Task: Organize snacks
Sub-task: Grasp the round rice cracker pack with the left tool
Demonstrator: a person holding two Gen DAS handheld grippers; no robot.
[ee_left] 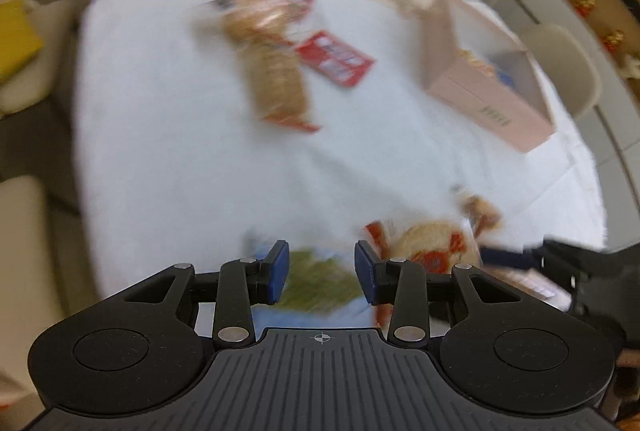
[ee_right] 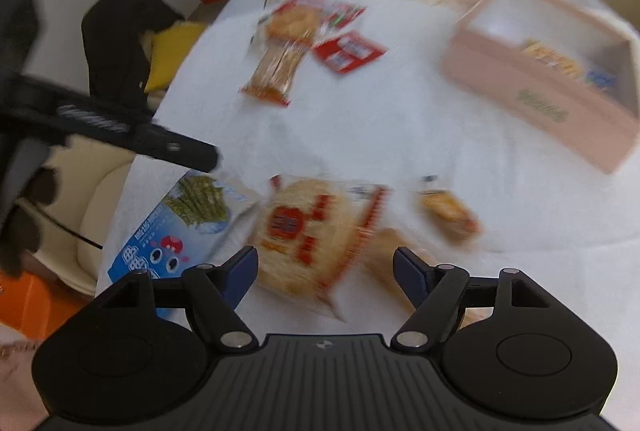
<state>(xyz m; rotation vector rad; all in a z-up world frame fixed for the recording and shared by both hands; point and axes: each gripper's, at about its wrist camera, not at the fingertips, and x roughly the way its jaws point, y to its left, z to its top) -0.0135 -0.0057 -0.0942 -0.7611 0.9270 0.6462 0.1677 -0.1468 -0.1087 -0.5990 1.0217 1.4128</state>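
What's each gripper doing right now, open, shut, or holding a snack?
Left gripper: open, nothing gripped, above the blue seaweed snack packet.
Right gripper: open, nothing gripped, above the round rice cracker packet.

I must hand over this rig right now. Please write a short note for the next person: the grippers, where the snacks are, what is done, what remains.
Left gripper: open, holds nothing, above the blue seaweed snack bag at the near table edge.
Right gripper: open, empty, above the round rice cracker pack.
Pink box: far right on the white tablecloth, already has a few snacks inside.
Still loose: the seaweed bag, the rice cracker pack, a small orange snack pack, a long cracker pack and red packets further back.
Left to do: move these into the box. The pictures are blurred, so details are uncertain.
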